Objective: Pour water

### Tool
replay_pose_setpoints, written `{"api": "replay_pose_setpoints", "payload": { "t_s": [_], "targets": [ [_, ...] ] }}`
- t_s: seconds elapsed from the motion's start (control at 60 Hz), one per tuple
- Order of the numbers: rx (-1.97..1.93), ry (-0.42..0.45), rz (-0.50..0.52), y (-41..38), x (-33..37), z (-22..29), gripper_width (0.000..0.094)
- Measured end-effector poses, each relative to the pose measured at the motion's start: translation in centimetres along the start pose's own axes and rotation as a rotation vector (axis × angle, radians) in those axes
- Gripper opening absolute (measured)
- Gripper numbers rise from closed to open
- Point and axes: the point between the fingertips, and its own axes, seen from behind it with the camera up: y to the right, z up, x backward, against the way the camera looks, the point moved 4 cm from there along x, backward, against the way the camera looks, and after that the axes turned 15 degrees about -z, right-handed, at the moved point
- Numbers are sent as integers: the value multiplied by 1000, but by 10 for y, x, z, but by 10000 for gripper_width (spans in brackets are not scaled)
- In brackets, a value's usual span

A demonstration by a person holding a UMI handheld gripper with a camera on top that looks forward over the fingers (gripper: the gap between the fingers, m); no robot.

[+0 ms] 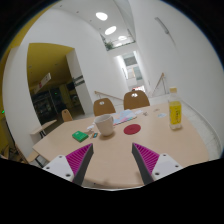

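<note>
Gripper (112, 163): fingers wide apart, holding nothing | white ceramic mug (104, 125) just ahead; yellow-liquid clear plastic bottle (175, 110) beyond, rightward | step: approach | next: likely reach and grasp bottle

A single wide-angle view rides on the hand-held gripper (112, 163), looking forward along its two fingers (73, 160), tilted slightly down over the desk (115, 150). It sits close above the desk, facing chairs (105, 104) and a corridor beyond.

On the table (110, 150), a cup (104, 125) stands left of the bottle (175, 109), chairs (120, 102) behind.
</note>
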Motion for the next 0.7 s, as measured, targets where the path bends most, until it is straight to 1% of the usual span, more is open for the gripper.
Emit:
{"api": "replay_pose_setpoints", "payload": {
  "t_s": [0.05,0.15,0.167,0.333,0.4,0.483,0.533,0.65,0.7],
  "targets": [
    [-2,4,-20,0,-2,-1,846],
    [9,32,-82,30,-11,14,848],
    [12,43,-102,34,-16,12,847],
    [84,169,-333,121,-64,58,847],
    [120,185,-409,154,-85,71,849],
    [156,167,-467,198,-123,86,849],
    [168,174,-478,205,-149,88,849],
    [137,163,-434,212,-188,99,848],
    [123,166,-431,214,-195,104,844]
  ]
}}
